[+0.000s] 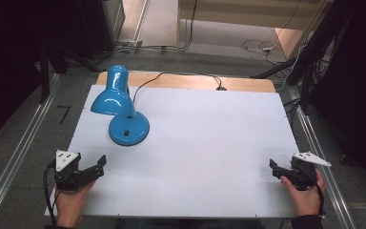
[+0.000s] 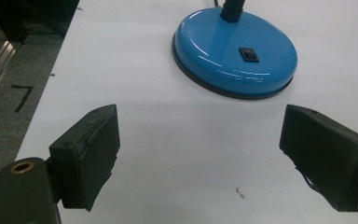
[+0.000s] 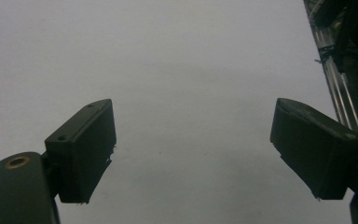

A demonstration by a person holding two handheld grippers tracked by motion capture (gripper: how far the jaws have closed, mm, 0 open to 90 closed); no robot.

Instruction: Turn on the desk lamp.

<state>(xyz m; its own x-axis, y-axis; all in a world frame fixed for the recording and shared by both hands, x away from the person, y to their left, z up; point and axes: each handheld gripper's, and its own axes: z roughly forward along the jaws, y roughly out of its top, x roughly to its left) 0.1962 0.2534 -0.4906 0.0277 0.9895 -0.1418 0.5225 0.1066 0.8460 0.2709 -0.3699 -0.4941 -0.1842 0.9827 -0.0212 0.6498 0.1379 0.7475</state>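
White table [image 1: 209,143] bears a blue lamp [image 1: 119,107], shade facing left; both grippers [image 1: 100,164] [image 1: 272,168] gape wide, empty.

I count one blue lamp [image 1: 121,107] far left on my one white table [image 1: 209,143], with one black switch [image 2: 249,54] on its base, and two tongs: left gripper [image 1: 100,164], right gripper [image 1: 272,167]

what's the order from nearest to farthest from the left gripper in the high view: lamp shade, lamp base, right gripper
From the left gripper:
1. lamp base, just ahead of it on the table's left.
2. lamp shade, farther back, above the base.
3. right gripper, across at the table's right edge.
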